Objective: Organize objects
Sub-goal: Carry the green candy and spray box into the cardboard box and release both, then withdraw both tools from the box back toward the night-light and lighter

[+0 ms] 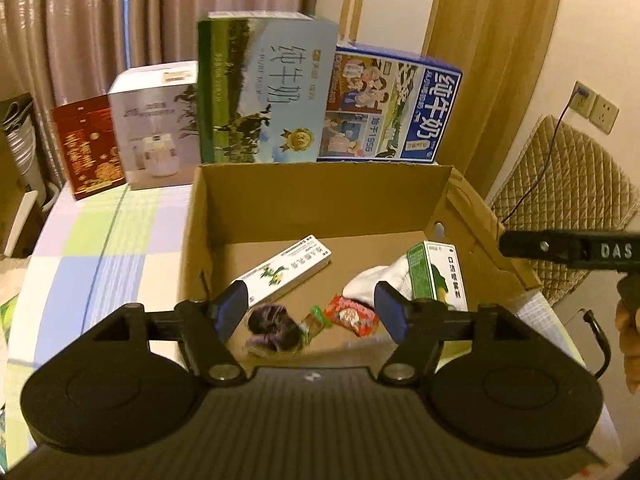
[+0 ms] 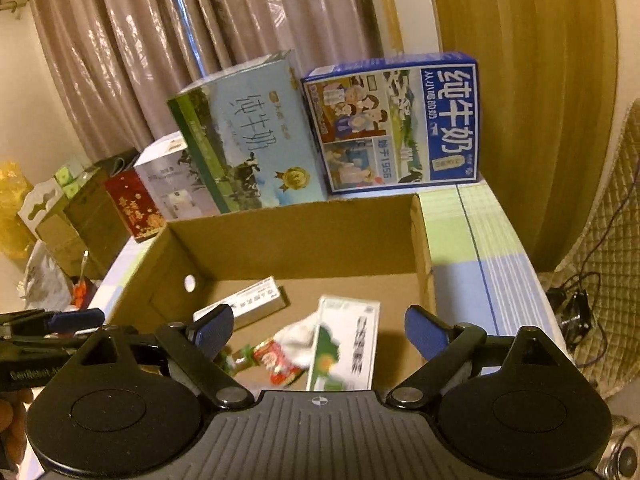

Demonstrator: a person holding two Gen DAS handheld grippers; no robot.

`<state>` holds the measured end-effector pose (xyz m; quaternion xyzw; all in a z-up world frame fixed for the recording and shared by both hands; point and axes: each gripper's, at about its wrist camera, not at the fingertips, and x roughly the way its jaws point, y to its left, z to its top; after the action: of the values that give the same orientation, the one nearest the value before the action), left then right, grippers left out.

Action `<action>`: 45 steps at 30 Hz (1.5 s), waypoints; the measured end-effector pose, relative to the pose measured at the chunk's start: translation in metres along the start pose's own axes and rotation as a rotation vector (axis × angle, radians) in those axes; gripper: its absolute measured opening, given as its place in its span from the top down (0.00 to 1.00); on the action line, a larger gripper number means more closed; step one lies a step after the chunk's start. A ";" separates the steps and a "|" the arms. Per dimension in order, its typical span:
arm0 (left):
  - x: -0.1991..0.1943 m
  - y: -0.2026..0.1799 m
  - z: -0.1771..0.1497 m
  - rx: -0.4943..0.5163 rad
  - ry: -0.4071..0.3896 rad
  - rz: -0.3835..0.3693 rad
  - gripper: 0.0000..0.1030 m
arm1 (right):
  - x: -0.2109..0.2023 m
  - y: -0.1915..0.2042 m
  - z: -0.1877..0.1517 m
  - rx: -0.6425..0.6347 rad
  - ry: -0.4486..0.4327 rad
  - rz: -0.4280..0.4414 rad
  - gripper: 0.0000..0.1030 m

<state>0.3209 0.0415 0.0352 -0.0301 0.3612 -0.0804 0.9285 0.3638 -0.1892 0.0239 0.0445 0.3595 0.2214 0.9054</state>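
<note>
Both the left gripper [image 1: 310,312] and right gripper [image 2: 318,332] hang spread wide and empty over the cardboard box [image 1: 320,196], where the green carton [image 1: 442,276], sock [image 1: 380,280] and snack packet [image 1: 352,314] already sit. Crowded pile, so a careless grab could snag two things.

"1956" on blue milk carton [image 2: 394,122]
</note>
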 end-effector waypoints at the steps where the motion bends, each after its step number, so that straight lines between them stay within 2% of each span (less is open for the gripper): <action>1: -0.008 0.001 -0.004 -0.005 -0.006 0.003 0.35 | -0.008 0.002 -0.006 0.000 -0.004 -0.001 0.11; 8: -0.063 0.010 -0.047 -0.057 -0.012 0.052 0.24 | -0.062 0.019 -0.061 0.008 -0.006 -0.007 0.03; 14: -0.106 0.014 -0.095 -0.085 0.004 0.107 0.19 | -0.099 0.039 -0.112 -0.003 0.019 -0.002 0.02; 18: -0.130 0.013 -0.125 -0.090 0.011 0.153 0.11 | -0.112 0.053 -0.137 -0.037 0.047 0.004 0.02; 26: -0.161 0.009 -0.164 -0.085 0.037 0.207 0.05 | -0.133 0.076 -0.175 -0.073 0.073 0.052 0.02; 35: -0.182 0.004 -0.182 -0.086 0.039 0.221 0.04 | -0.143 0.088 -0.186 -0.093 0.074 0.068 0.02; 45: -0.184 0.003 -0.187 -0.081 0.046 0.233 0.02 | -0.147 0.089 -0.193 -0.103 0.080 0.062 0.02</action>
<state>0.0614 0.0759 0.0197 -0.0237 0.3862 0.0420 0.9211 0.1066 -0.1885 -0.0046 0.0001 0.3821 0.2690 0.8841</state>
